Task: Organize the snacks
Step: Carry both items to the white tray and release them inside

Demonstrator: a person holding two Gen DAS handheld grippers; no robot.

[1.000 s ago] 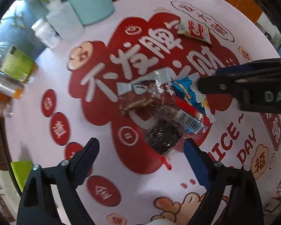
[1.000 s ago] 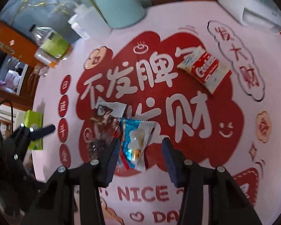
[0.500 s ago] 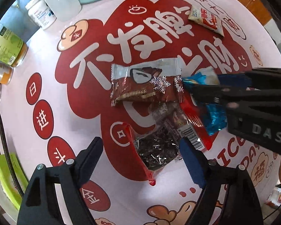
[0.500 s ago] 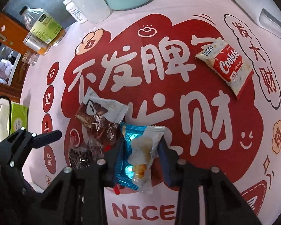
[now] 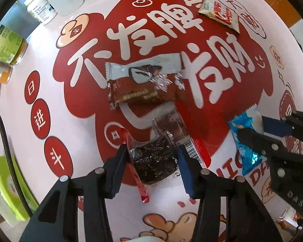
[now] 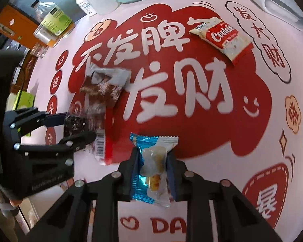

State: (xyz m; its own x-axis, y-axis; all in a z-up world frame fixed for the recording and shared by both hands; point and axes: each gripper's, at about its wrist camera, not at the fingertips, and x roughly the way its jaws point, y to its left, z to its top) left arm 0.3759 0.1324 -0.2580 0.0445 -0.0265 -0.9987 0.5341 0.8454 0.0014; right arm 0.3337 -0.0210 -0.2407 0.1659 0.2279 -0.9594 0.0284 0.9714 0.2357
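While both sets of jaws are closing, each already has a packet between its pads. The left gripper (image 5: 151, 161) points straight down over the dark-filled clear pouch (image 5: 153, 161); the pouch lies directly between the jaws, its long axis running away from them toward the brown wafer packet (image 5: 145, 84), so the pads meet its two long edges. Contact looks made or nearly made on both sides. The right gripper (image 6: 152, 173) is clamped on the blue candy packet (image 6: 153, 167), whose long axis also runs along the fingers, with the crimped end projecting beyond the tips. The cookie packet (image 6: 222, 38) lies far ahead of the right jaws, well apart from everything else, so the right hand is the nearer one.

All wrappers are thin, glossy film with serrated seals; they crinkle and slip, and the pouch holds loose, lumpy contents. The printed bench (image 6: 192, 109) cover is smooth.
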